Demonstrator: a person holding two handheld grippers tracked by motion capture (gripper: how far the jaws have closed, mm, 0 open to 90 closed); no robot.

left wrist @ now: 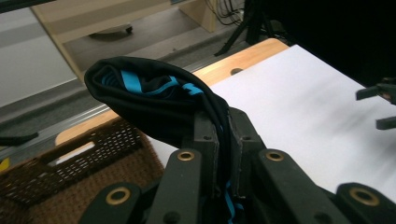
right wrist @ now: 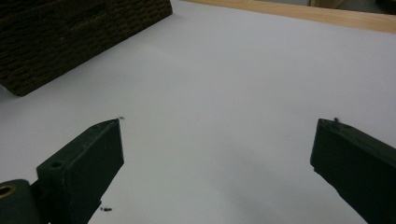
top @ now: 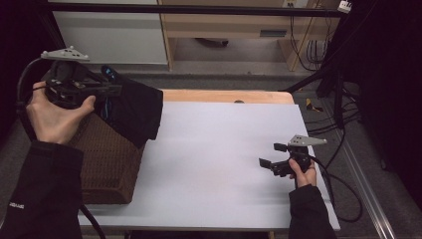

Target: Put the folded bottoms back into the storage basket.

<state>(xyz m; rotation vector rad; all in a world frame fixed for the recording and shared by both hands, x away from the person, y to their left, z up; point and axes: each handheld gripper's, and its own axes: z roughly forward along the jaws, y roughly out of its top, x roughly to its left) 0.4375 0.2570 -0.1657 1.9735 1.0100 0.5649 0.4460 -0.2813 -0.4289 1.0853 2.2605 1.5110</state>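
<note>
Most of the basket's [top: 107, 164] inside is hidden in the high view by the person's left arm and by the black cloth [top: 134, 112] hanging over its far corner. In the left gripper view a small part of its inside shows, dim, with a pale patch I cannot identify. The cloth has blue stripes; how far down it hangs is hard to tell.

The basket sits at the table's [top: 219, 149] left edge, partly over the side. To its right the white tabletop lies bare up to the right gripper [top: 272, 155], near the right edge.

The left gripper [left wrist: 225, 154], raised above the basket, has its jaws clamped on the cloth. The right gripper's jaws stand wide apart, holding nothing.
</note>
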